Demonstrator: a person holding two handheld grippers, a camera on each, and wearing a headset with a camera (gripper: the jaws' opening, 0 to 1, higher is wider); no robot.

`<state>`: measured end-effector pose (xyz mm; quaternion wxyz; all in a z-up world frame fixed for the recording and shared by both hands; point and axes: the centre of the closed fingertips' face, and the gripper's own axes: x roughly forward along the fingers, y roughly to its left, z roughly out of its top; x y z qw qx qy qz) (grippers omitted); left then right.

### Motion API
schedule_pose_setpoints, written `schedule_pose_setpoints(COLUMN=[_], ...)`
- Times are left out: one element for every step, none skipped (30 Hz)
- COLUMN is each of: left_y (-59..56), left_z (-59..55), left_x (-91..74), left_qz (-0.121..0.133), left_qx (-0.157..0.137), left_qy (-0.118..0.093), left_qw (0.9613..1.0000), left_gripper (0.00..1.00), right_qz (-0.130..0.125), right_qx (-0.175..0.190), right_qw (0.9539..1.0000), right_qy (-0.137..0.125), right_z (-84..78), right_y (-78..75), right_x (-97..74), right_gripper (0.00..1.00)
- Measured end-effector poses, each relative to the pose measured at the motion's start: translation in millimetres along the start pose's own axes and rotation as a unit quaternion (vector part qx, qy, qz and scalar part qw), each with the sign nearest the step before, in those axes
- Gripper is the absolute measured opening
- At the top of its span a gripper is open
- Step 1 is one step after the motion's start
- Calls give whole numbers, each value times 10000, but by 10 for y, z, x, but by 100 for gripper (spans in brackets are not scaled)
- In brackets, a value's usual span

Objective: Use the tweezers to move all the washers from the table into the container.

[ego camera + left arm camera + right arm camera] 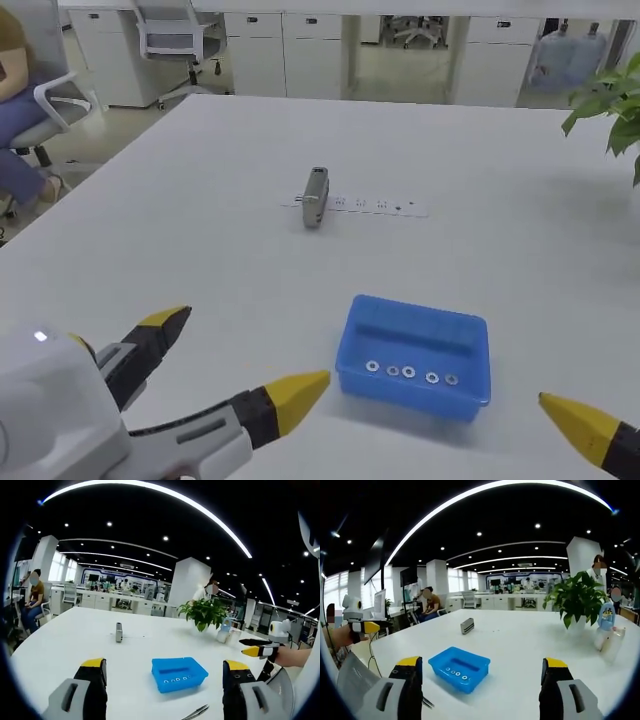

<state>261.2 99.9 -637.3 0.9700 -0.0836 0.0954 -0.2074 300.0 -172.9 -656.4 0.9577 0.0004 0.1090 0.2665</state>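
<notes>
Well, left gripper (255, 348) and right gripper (481, 661) gape empty. Washers (410, 373) already in container (420, 310). Tweezers (196, 712), bottom edge: probably light, thin, slippery; we'd pinch mid-shank.

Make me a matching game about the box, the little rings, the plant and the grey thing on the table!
Things:
1. container
2. washers
3. plant
4. metal block

Descriptions:
A. green and leafy
B. blue
C. grey, beyond the container on the table
D. lying in a row inside the container

Pairs: 1-B, 2-D, 3-A, 4-C
</notes>
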Motion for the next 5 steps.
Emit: schedule_pose_setpoints(left_y=[-1, 1, 0, -5, -5], left_z=[1, 6, 11, 18, 26], left_x=[3, 5, 7, 9, 9], left_qz=[-5, -3, -5, -20, -22], left_qx=[-5, -2, 0, -5, -5], left_qy=[4, -4, -12, -24, -39], left_qw=[10000, 10000, 10000, 10000, 10000], left_gripper=[99, 99, 99, 99, 99], right_qz=[2, 5, 4, 3, -3], right_qx=[-5, -7, -6, -7, -15], right_qw=[10000, 10000, 10000, 10000, 10000], right_qy=[-8, -11, -9, -12, -14], right_z=[5, 10, 12, 14, 17], right_y=[2, 4, 5, 5, 3], right_x=[3, 7, 9, 11, 13], right_gripper=[99, 99, 99, 99, 99])
